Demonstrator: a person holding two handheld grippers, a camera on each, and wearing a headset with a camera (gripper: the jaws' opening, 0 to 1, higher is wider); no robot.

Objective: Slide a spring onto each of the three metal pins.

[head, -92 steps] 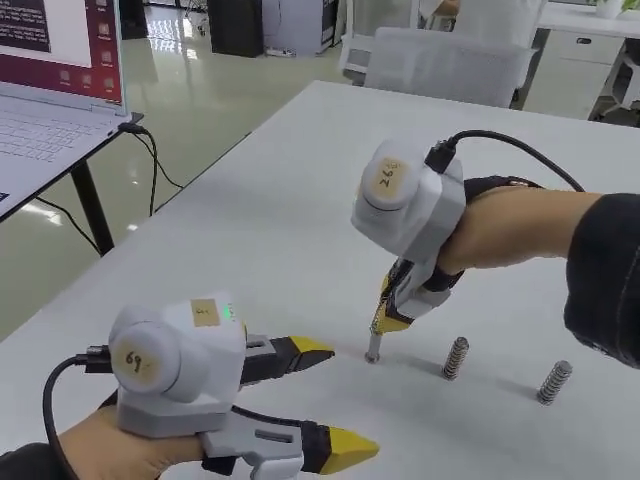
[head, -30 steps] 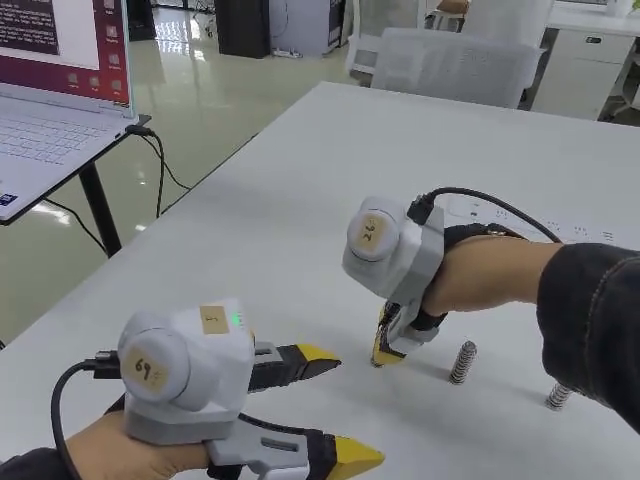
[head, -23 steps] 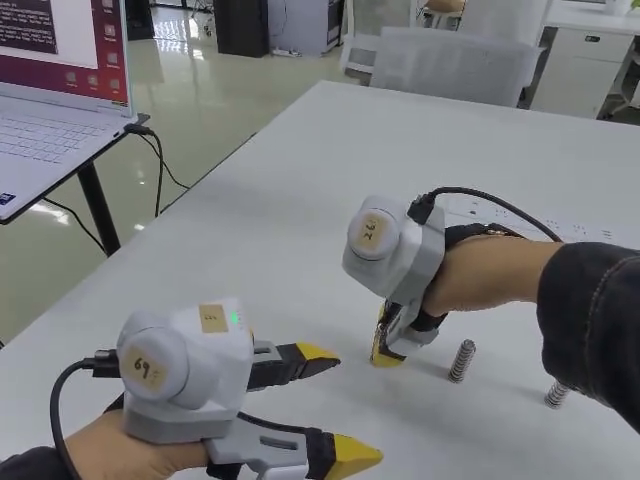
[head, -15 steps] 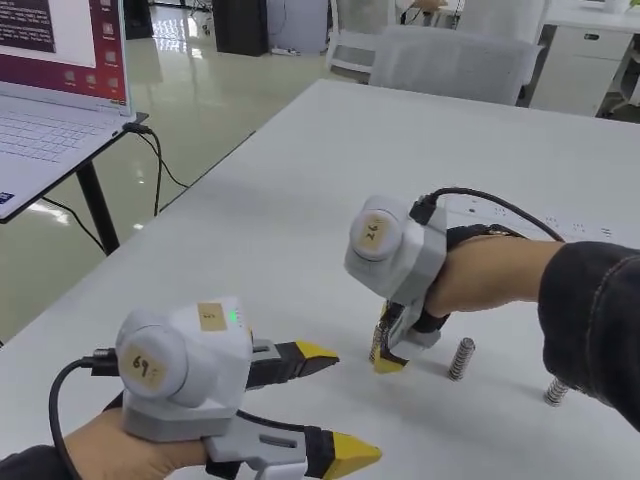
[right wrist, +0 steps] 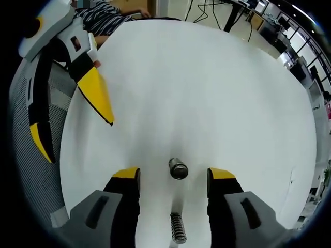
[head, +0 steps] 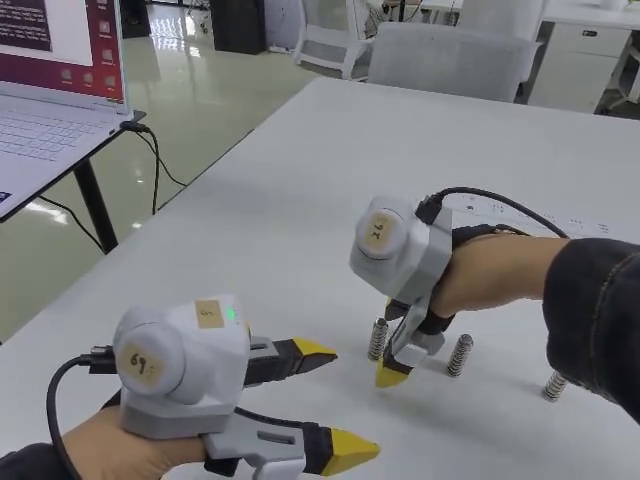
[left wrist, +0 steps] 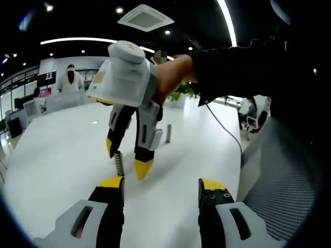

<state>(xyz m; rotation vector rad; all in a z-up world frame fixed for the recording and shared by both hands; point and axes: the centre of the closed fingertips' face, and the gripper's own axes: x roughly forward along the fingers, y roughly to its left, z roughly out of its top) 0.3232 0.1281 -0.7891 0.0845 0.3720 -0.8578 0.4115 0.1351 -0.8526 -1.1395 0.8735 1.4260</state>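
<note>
Right gripper (right wrist: 174, 174) has opened off the spring (right wrist: 178, 169), which stands upright midway between its wide-spread, empty fingers (right wrist: 125, 178), touching neither.

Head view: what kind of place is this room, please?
Most likely an open office or lab: a laptop on a side stand, a grey office chair behind the long white table, and a ceiling air vent among strip lights.

Left tongs (head: 345, 402): pale grey housing (head: 190, 375), black jaws tipped yellow, round label "69" (head: 135, 363), tan sticker (head: 209, 313), green lamp (head: 230, 315), black rear cable (head: 55, 400). Right tongs (left wrist: 125, 157): same build, label "26" (head: 378, 232), black looped cable (head: 500, 198). Right arm wears a dark sleeve (head: 600, 310)
</note>
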